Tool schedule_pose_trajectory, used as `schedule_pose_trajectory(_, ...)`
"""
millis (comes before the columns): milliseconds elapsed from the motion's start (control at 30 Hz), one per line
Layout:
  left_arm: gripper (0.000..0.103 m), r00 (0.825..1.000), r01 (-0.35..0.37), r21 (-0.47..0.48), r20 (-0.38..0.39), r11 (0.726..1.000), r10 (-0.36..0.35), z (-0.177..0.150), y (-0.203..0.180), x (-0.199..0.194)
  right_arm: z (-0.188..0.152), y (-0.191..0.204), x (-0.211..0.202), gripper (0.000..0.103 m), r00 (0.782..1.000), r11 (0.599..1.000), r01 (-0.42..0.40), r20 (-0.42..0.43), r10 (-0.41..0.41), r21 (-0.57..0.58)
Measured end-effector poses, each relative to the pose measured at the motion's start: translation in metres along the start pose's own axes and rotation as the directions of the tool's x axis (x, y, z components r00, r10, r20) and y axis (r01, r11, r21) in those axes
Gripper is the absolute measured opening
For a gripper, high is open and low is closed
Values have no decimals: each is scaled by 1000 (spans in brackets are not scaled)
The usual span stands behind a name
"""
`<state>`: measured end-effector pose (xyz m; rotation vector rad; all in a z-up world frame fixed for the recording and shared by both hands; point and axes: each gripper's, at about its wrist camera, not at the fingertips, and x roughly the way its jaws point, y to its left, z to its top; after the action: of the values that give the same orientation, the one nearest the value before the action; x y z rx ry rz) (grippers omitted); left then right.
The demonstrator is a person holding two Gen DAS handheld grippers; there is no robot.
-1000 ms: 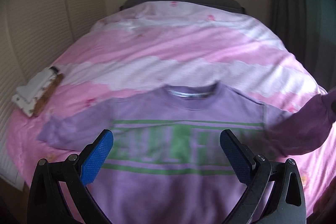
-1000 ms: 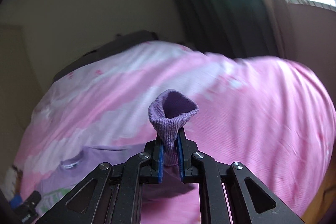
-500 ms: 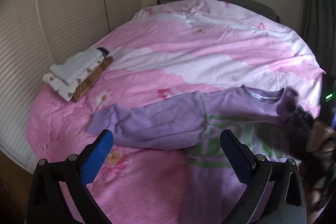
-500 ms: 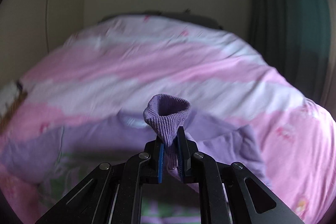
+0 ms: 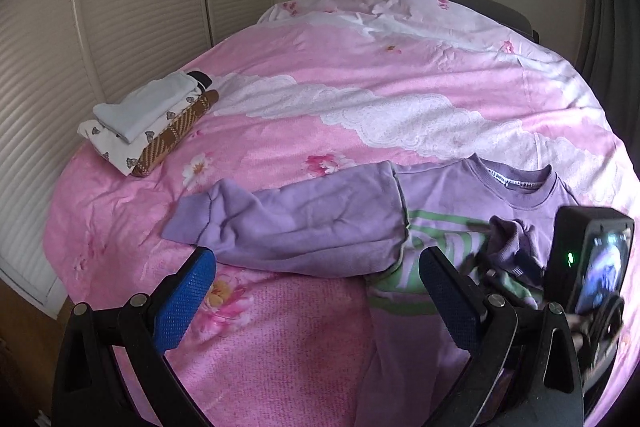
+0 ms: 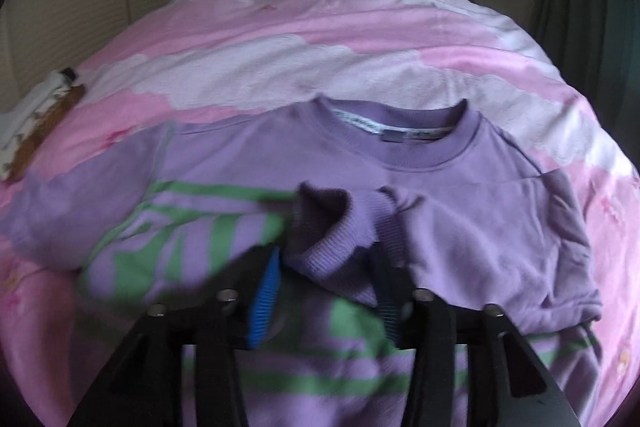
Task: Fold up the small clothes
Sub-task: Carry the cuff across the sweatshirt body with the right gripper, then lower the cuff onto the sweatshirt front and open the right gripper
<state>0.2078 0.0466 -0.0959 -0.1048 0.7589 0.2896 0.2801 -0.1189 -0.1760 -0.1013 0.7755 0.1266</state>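
A purple sweatshirt (image 6: 248, 167) with green stripes lies flat on the pink bedspread (image 5: 360, 67), one sleeve folded across its chest (cuff (image 6: 332, 227) between the right gripper (image 6: 326, 291)'s parted jaws). The left gripper (image 5: 316, 303) gapes empty.

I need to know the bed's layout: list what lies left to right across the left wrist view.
Folded stack → spread left sleeve → collar → right tongs with the cuff between them, over the sweatshirt's chest.
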Motion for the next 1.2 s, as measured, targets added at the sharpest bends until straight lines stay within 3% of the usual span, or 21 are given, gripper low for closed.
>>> schedule_pose_trajectory(100,103,1000,9,12,4,1000,-9,0,-7,0,-10,-12,-24,50,997,996,-76,35,74,53)
schedule_pose_trajectory(200,103,999,33,28,30,999,-34,0,-19,-2,-21,-41,-53,50,993,988,-85,90,73,132)
schedule_pose_trajectory(400,103,988,154,88,12,984,-156,3,-63,6,-32,-118,-81,50,990,973,64,106,-90,223)
schedule_pose_trajectory(533,100,970,243,134,-25,961,-242,4,-104,19,-36,-159,-85,50,984,951,117,95,-150,286)
schedule_pose_trajectory(633,97,969,248,181,-38,952,-246,3,-136,36,-38,-181,-84,50,981,936,142,84,-177,321)
schedule_pose_trajectory(800,58,958,283,212,-119,935,-263,1,-163,64,-42,-205,-77,50,983,915,134,64,-170,380)
schedule_pose_trajectory(933,50,946,309,195,-163,931,-279,-3,-167,83,-48,-207,-74,50,985,912,128,60,-164,390)
schedule_pose_trajectory(1100,23,928,356,184,-186,916,-323,-9,-165,91,-54,-209,-66,50,987,910,126,45,-157,396)
schedule_pose_trajectory(1200,19,936,332,172,-178,927,-302,-14,-157,91,-58,-211,-64,50,987,909,126,39,-154,398)
